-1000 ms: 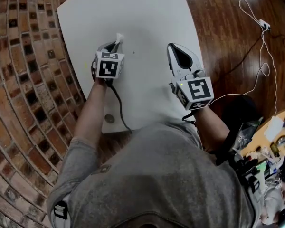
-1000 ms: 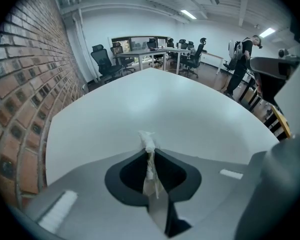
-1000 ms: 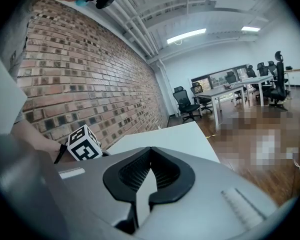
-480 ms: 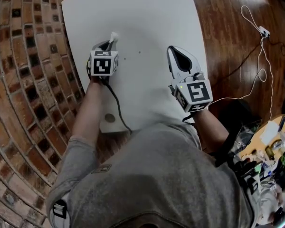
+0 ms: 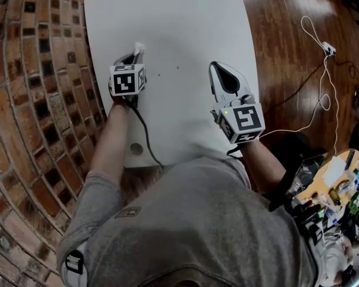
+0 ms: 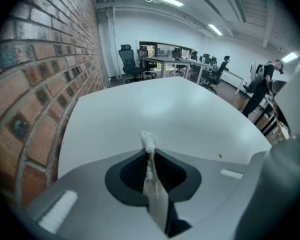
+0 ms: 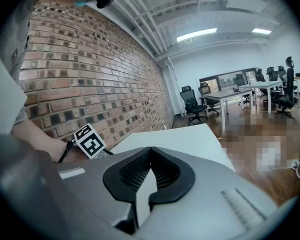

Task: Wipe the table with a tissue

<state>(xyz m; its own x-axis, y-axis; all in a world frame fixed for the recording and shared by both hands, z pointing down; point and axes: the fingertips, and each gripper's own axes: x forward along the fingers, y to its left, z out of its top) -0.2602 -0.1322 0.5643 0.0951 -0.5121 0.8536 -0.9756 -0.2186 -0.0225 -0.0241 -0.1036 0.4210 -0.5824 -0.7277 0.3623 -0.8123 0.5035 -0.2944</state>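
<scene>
White table (image 5: 179, 17) beside a brick wall (image 5: 36, 70): a twisted tissue (image 6: 148, 140) stands pinched in the clenched left gripper (image 6: 149, 156) near the table's left edge. The right gripper (image 7: 150, 151), closed on nothing, is near the right edge.

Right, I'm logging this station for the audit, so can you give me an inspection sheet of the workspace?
Surface: white table, small dark specks, round disc by the near edge.
Job's things: crumpled white tissue, pinched in the left tool.
Clutter: nothing seen on the table; small items crowd a side table.
Grippers: left tool shut on the tissue; right tool shut, empty.
Cables: black cable from the left tool; white cable on the wooden floor.
Surroundings: brick wall, office desks and chairs.
</scene>
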